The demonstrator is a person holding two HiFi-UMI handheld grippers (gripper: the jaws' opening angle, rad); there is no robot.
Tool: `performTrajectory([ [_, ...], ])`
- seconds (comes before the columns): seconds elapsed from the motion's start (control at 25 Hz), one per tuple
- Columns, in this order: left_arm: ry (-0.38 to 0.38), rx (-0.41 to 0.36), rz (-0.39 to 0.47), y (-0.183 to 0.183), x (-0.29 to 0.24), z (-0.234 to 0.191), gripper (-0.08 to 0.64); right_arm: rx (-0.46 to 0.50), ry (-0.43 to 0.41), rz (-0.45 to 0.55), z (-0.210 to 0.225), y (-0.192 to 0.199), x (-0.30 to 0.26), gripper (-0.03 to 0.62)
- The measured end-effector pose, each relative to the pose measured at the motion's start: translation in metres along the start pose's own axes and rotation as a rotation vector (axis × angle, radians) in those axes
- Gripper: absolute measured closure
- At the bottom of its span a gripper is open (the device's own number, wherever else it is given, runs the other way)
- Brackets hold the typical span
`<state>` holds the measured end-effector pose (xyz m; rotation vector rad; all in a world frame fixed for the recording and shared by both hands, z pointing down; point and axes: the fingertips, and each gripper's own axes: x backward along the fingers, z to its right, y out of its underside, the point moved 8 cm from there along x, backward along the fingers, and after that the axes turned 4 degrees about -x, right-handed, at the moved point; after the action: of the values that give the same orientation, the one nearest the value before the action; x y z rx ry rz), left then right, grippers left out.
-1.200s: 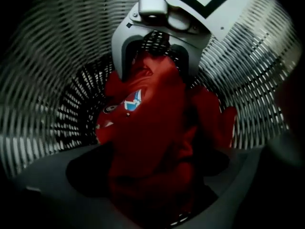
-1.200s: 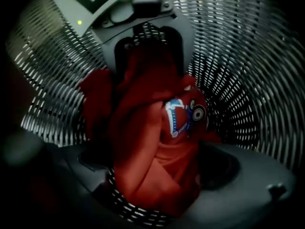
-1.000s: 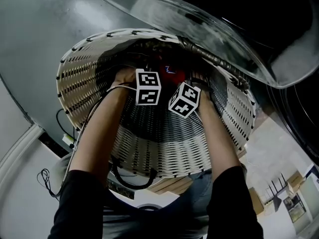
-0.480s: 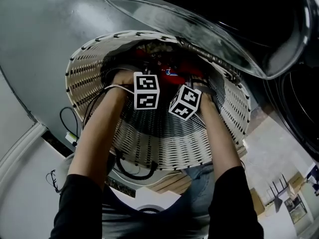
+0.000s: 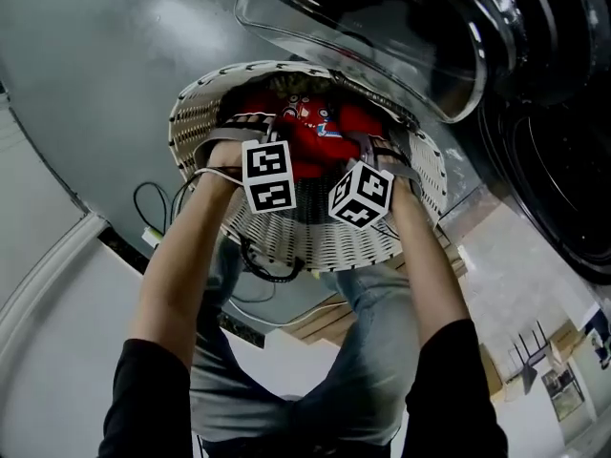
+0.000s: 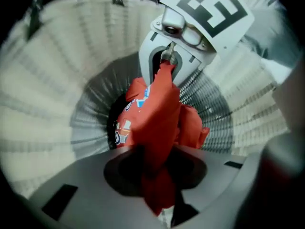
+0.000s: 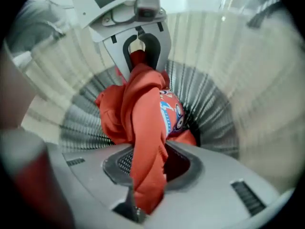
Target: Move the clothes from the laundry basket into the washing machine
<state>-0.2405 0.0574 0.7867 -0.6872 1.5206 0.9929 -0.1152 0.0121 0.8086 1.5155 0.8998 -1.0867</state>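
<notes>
Red garment [image 5: 310,139] hung inside the white woven laundry basket [image 5: 315,246], strung between my two tongs and bunched into thick folds, with a small cartoon print in blue and white on one face. On the left, my left gripper [image 6: 157,190] had just been closing, and its jaws were clamped on a twisted rope of the red cloth that ran straight out from them. The middle of the cloth sagged in a lump over the basket's dark slatted bottom; whether it touched there I couldn't tell. On the right, my right gripper [image 7: 143,190] had likewise just been closing, and it pinched another gathered fold of the same garment. Further right, the washing machine [image 5: 563,160] stood with its glass door [image 5: 382,46] swung open near the basket's far rim.
</notes>
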Motion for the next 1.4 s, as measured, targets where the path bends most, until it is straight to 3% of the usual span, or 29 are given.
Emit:
performTrajectory([
  [0.48,-0.065,0.065,0.078,-0.027,0.136,0.01,0.431,-0.121,0.045,0.074,-0.002,-0.034,0.138,0.483],
  [0.68,-0.096,0.054,0.112,-0.037,0.187,0.018,0.431,-0.161,0.08,0.102,-0.005,-0.047,0.19,0.484],
  [1.0,-0.179,0.052,0.196,-0.058,0.26,0.015,0.431,-0.325,0.211,0.191,0.001,-0.062,0.268,0.485],
  [1.4,-0.196,-0.039,0.292,-0.098,0.315,0.009,0.43,-0.543,0.378,0.225,-0.002,-0.056,0.341,0.486],
])
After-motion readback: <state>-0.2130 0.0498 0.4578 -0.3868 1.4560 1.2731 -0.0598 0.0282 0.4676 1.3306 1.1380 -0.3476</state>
